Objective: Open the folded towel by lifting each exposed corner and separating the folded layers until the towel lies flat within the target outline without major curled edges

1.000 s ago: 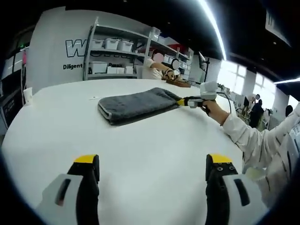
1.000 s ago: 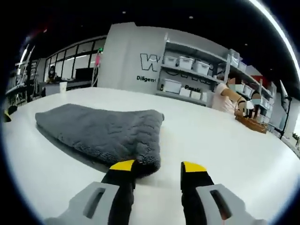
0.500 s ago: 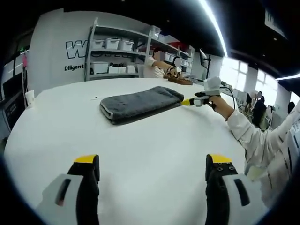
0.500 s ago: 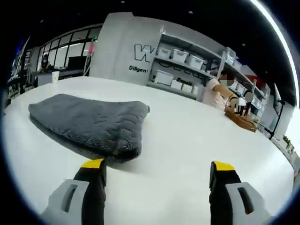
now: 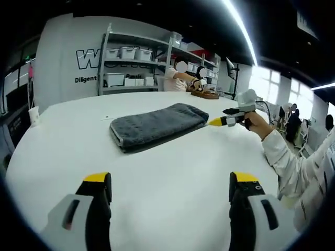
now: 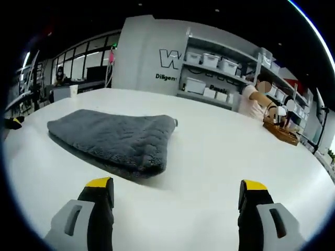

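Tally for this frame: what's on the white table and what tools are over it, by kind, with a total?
Grey folded towel: 1
White paper cup at the table's far edge: 1
Handheld grippers, left gripper and right gripper, both open: 2
Total: 4

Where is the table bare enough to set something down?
Bare table runs between the left gripper and the towel, and between the towel and the right gripper. The far shelves are crowded.
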The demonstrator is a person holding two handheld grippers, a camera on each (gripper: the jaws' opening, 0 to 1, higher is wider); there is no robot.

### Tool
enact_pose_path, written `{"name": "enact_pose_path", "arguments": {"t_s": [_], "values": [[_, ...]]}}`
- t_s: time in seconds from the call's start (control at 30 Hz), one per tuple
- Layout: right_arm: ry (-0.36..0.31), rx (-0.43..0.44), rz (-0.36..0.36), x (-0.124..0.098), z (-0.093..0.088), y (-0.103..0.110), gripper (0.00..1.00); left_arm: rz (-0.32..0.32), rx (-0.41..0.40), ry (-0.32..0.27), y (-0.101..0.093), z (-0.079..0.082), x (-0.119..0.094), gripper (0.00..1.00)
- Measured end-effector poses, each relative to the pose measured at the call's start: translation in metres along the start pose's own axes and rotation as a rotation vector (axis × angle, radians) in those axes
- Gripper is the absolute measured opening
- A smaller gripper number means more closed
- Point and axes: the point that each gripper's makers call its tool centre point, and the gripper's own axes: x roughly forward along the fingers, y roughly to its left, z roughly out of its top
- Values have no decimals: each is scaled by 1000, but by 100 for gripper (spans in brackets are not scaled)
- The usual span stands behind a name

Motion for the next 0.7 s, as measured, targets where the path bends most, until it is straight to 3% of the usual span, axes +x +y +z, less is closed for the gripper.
{"name": "enact_pose_path", "arguments": {"t_s": [0.13, 0.5, 0.6, 0.7], "values": [[18, 1, 5, 0, -5, -2, 100, 14, -3, 20, 5, 2, 15, 90], [-9, 55, 57, -3, 2, 4, 100, 24, -42, -9, 23, 16, 55, 90], [2, 41, 84, -6, 3, 12, 100, 80, -32, 35, 36, 10, 66, 89], [-17, 26, 93, -12, 8, 15, 100, 104, -34, 42, 45, 10, 76, 86]]}}
